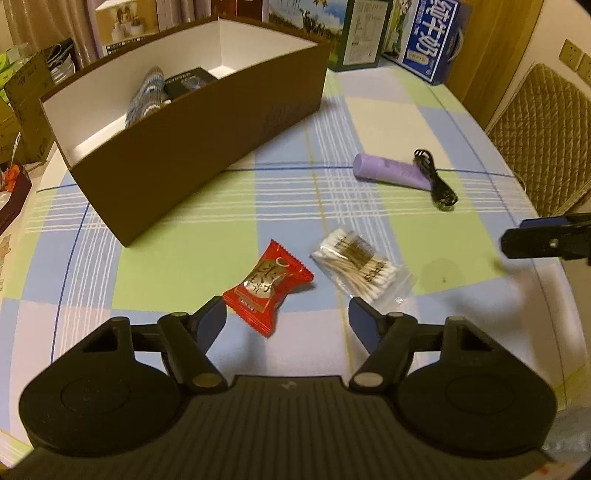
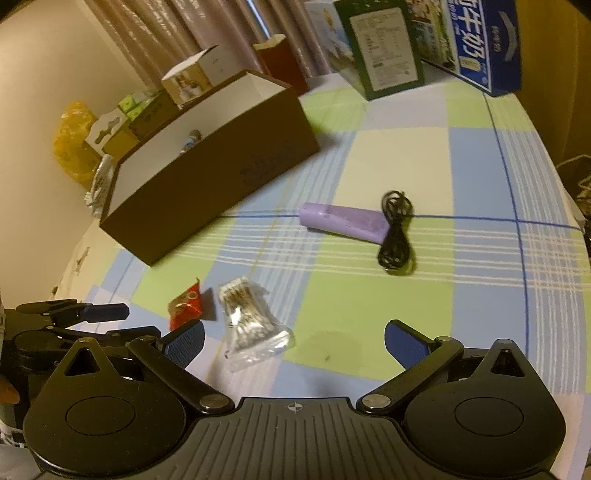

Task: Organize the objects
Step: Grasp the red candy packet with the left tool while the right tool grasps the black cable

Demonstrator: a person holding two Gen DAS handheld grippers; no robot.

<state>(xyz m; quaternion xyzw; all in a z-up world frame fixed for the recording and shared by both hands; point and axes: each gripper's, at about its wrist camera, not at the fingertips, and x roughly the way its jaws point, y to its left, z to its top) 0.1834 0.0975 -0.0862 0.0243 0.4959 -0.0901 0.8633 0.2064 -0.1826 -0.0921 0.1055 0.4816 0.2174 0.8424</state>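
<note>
A brown box (image 1: pixel 207 144) with a white inside stands on the checked tablecloth; a knitted striped item (image 1: pixel 146 94) and a small black box (image 1: pixel 186 83) lie in it. A red snack packet (image 1: pixel 267 286) lies just ahead of my left gripper (image 1: pixel 286 314), which is open and empty. Beside it is a clear bag of cotton swabs (image 1: pixel 360 264). A purple tube (image 1: pixel 391 171) and a coiled black cable (image 1: pixel 436 181) lie farther right. My right gripper (image 2: pixel 293 339) is open over the swab bag (image 2: pixel 251 325), with the tube (image 2: pixel 343 221) and cable (image 2: pixel 397 234) beyond it.
Cartons stand at the table's far edge: a green one (image 1: pixel 360 35) and a blue milk box (image 1: pixel 436 38). Cardboard boxes (image 1: pixel 26 88) crowd the left side. A quilted chair back (image 1: pixel 543 136) is at the right. The right gripper's finger (image 1: pixel 546 242) shows in the left view.
</note>
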